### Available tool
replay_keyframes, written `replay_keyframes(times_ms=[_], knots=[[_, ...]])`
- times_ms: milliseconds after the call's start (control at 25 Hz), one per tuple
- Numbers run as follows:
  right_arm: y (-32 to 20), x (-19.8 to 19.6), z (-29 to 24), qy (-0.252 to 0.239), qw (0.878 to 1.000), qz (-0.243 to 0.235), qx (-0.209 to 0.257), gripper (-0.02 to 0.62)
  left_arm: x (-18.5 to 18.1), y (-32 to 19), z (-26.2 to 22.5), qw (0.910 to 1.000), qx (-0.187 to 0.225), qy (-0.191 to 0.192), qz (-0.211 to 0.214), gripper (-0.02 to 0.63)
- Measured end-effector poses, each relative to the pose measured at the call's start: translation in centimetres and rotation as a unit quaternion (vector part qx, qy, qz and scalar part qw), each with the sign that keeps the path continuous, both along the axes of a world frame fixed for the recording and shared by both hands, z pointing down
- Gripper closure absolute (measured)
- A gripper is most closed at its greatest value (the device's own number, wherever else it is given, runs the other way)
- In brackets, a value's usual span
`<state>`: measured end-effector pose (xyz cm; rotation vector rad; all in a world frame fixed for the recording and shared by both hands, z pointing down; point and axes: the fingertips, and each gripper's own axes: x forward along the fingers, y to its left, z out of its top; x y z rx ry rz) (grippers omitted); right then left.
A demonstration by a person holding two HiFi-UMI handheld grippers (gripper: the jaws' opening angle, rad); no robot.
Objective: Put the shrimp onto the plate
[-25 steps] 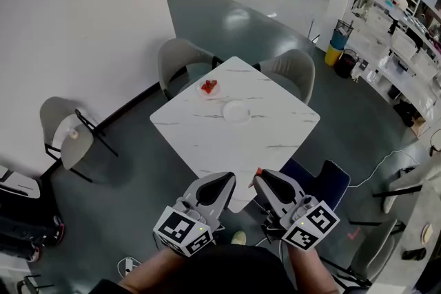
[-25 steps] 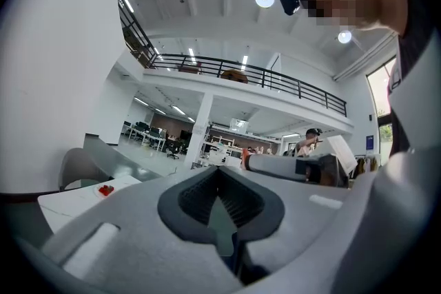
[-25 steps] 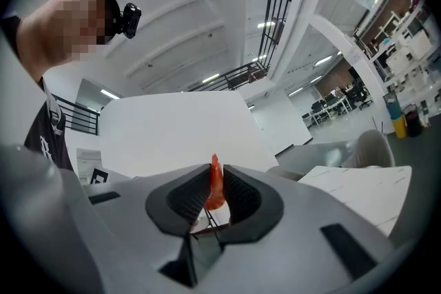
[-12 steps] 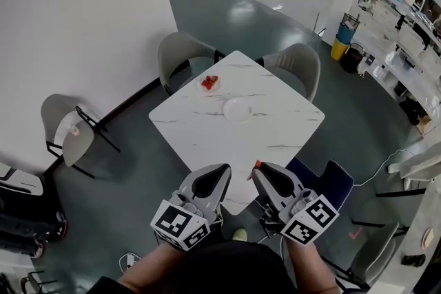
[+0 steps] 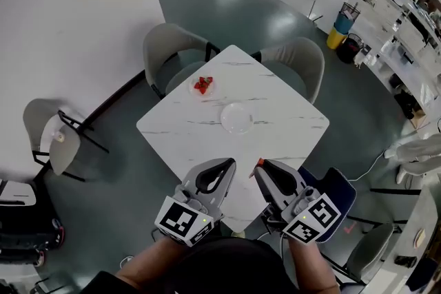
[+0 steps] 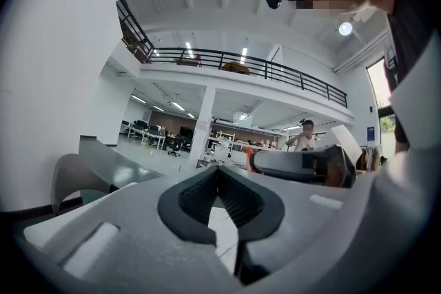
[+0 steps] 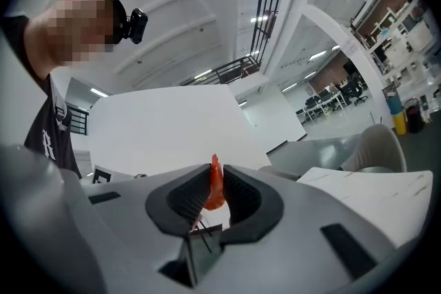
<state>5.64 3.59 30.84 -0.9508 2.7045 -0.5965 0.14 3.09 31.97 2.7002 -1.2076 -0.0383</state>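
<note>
A white marble table (image 5: pixel 275 138) stands below and ahead of me. A small dish (image 5: pixel 203 85) near its far corner carries red shrimp. An empty white plate (image 5: pixel 237 118) sits near the table's middle. Both grippers hang over the near corner, well short of both dishes. My right gripper (image 5: pixel 261 166) is shut on an orange-red shrimp (image 7: pixel 215 188), which sticks up between the pads in the right gripper view. My left gripper (image 5: pixel 227 164) is shut with nothing between its pads (image 6: pixel 234 197).
Two grey chairs (image 5: pixel 170 51) (image 5: pixel 298 67) stand at the table's far sides and a blue chair (image 5: pixel 337 191) at its near right. Another grey chair (image 5: pixel 49 140) stands by the left wall. Blue and yellow bins (image 5: pixel 342 34) sit far right.
The head view has shifted, so the table now lies a little closer and lower in the picture. Both grippers keep their places over the near corner, the right still shut on the shrimp.
</note>
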Motion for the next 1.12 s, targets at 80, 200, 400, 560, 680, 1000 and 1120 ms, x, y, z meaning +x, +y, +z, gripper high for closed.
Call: replay_keyframes(times_ms=[80,200,400,560,680,1000,1120], knots=[[-2.3,-0.8,0.5,0.006,1.0,0.01,-0.004,0.537,-0.7,-2.5,0.6,1.0,0.002,-0.002,0.01,0.598],[-5.7,-1.9,2.0,0.017,0.999,0.026,-0.013,0.537,-2.1,-6.3,2.1,0.9998,0.005,-0.005,0.017,0.598],[-10.3,-2.9,5.7,0.049,0.997,0.05,-0.04,0.537,-3.5,-10.8,5.8,0.9995,-0.016,0.002,0.027,0.598],[-13.3,-2.9,8.8,0.076,0.994,0.059,-0.059,0.537,-3.6,-12.9,8.7,0.9992,-0.022,-0.004,0.034,0.598],[-15.8,-3.0,11.4,0.099,0.991,0.054,-0.066,0.537,-3.7,-14.6,10.9,0.999,-0.031,-0.006,0.032,0.598],[-21.6,-3.2,21.8,0.173,0.978,0.021,-0.111,0.536,-3.2,-18.4,17.4,0.9978,-0.066,-0.007,0.006,0.598],[-23.3,-3.1,25.3,0.206,0.971,0.017,-0.124,0.536,-3.2,-19.6,19.6,0.9968,-0.08,-0.011,-0.005,0.598]])
